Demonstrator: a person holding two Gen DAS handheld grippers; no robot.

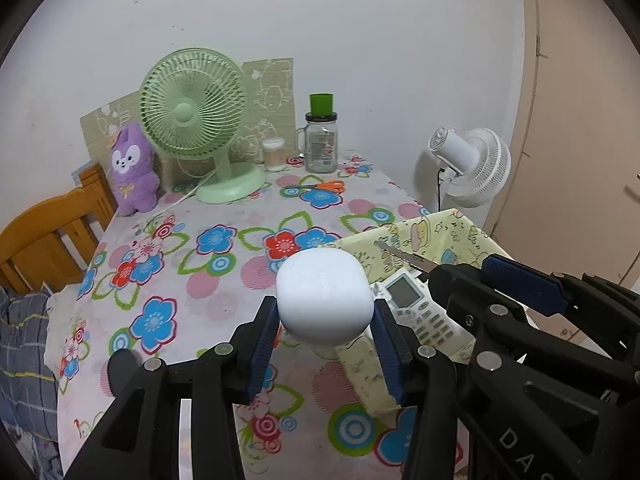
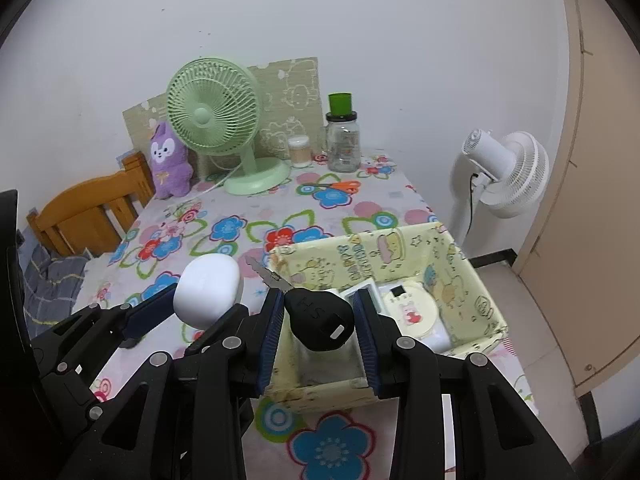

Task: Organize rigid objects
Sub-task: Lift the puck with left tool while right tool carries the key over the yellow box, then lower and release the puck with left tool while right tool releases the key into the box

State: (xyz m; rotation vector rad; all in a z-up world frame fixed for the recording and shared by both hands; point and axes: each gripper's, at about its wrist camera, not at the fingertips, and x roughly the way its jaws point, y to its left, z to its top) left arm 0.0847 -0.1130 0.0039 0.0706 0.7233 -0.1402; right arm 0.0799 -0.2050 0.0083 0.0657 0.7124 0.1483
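My left gripper [image 1: 325,316] is shut on a white rounded case [image 1: 324,302] and holds it above the flowered table, just left of the yellow cartoon-print box [image 1: 452,232]. The case also shows in the right wrist view [image 2: 208,290]. My right gripper [image 2: 320,314] is shut on a black-headed key [image 2: 318,316], its metal blade [image 2: 264,274] pointing up-left, above the near left part of the box [image 2: 480,300]. Inside the box lie a white remote control [image 1: 420,312] and a round cream device [image 2: 408,310].
At the table's back stand a green desk fan [image 1: 196,120], a purple plush toy [image 1: 132,168], a glass jar with a green cup on top [image 1: 320,140], a small lidded jar [image 1: 274,154] and orange scissors [image 1: 324,188]. A white floor fan [image 1: 472,164] stands right; a wooden chair [image 1: 52,232] stands left.
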